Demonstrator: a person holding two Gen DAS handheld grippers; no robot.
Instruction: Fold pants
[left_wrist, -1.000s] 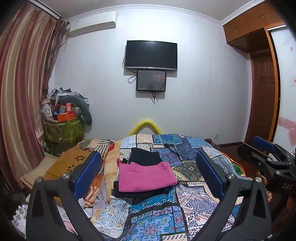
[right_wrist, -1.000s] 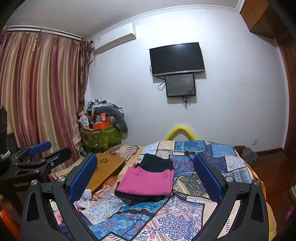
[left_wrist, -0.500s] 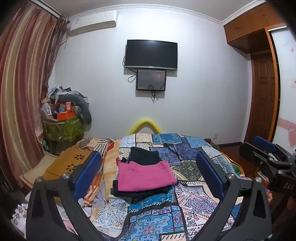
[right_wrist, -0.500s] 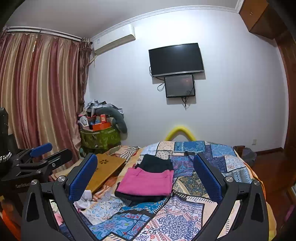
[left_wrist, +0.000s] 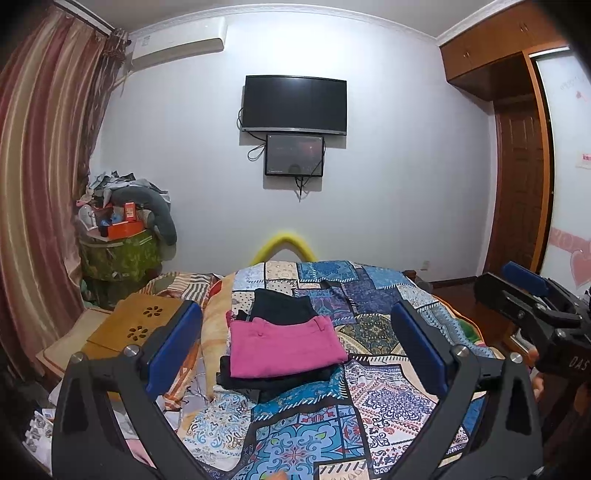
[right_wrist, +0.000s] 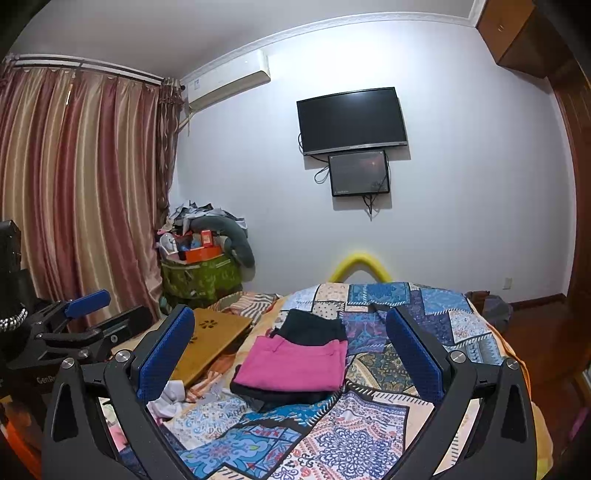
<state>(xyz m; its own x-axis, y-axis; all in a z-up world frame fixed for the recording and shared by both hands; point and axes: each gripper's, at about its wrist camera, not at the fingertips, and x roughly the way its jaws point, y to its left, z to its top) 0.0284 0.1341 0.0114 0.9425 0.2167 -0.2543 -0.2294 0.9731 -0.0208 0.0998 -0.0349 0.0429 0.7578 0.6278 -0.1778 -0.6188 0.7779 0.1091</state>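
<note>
Holding my left tool (left_wrist: 295, 343) and right tool (right_wrist: 290, 349) spread wide, nothing gripped, above the patchwork bed (left_wrist: 373, 306). Folded pink pants (left_wrist: 282, 345) sit on a dark folded pile (left_wrist: 280, 301) mid-bed, well apart from both.

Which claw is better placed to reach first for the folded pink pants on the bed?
Left, narrowly. The pink pants lie toward the bed's left side; both the left claw and right claw are open and held back.
</note>
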